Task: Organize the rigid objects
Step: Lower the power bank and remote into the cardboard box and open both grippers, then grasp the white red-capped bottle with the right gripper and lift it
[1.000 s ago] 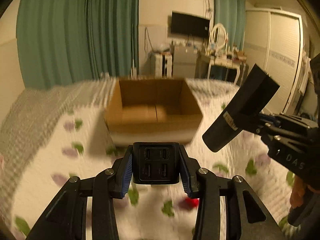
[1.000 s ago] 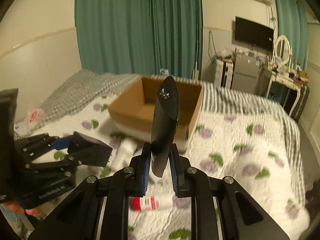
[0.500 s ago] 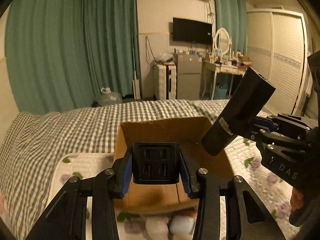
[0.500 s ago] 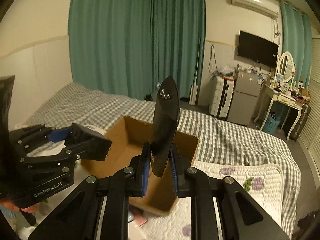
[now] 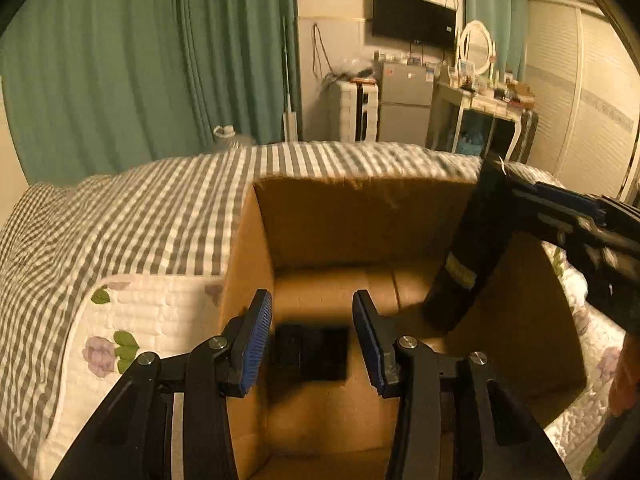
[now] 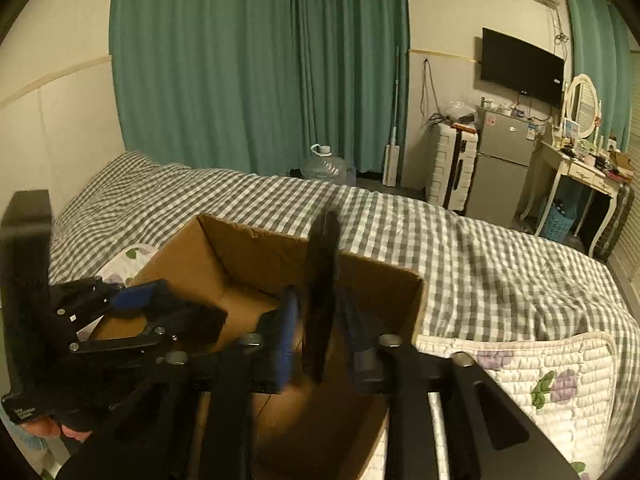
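Both jaws opening over the cardboard box (image 5: pixel 360 216), black items released

No lettering is showing clearly enough to be read. White print on the body of the left gripper (image 6: pixel 192 322), at the lower left of the right wrist view, is appearing only as a blur. A pale label band on the long black object (image 5: pixel 466 268) in the left wrist view is likewise showing no legible characters.
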`<state>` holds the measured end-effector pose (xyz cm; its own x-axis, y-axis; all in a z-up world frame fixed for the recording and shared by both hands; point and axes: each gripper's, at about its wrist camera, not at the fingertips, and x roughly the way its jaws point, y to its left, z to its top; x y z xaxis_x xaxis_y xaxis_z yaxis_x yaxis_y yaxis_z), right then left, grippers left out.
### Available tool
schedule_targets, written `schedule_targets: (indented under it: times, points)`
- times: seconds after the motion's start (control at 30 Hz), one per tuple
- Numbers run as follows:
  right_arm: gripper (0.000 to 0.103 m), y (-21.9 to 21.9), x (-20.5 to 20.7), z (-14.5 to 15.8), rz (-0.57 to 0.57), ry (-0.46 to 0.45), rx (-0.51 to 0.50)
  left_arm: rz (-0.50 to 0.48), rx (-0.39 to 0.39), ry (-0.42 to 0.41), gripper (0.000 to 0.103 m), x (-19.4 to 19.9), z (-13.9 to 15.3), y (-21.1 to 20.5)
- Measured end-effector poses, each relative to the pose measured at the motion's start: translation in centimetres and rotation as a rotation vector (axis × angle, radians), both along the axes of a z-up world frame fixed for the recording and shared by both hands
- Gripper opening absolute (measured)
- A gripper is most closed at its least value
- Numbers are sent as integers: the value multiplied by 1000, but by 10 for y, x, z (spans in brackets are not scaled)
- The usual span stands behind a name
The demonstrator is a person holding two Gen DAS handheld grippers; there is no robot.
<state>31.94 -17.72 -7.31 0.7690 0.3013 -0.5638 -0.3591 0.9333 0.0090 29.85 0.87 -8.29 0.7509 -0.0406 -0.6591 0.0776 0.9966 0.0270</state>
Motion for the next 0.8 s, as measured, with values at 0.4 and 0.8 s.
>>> schedule_targets:
  times: [0.4, 0.8]
  points:
    - [75, -31, -90, 63, -85, -131, -13, 13, 6, -93, 64, -93, 67, 10]
    - [94, -35, -185, -13, -108, 86, -29, 52, 42, -52, 66, -176, 11, 11]
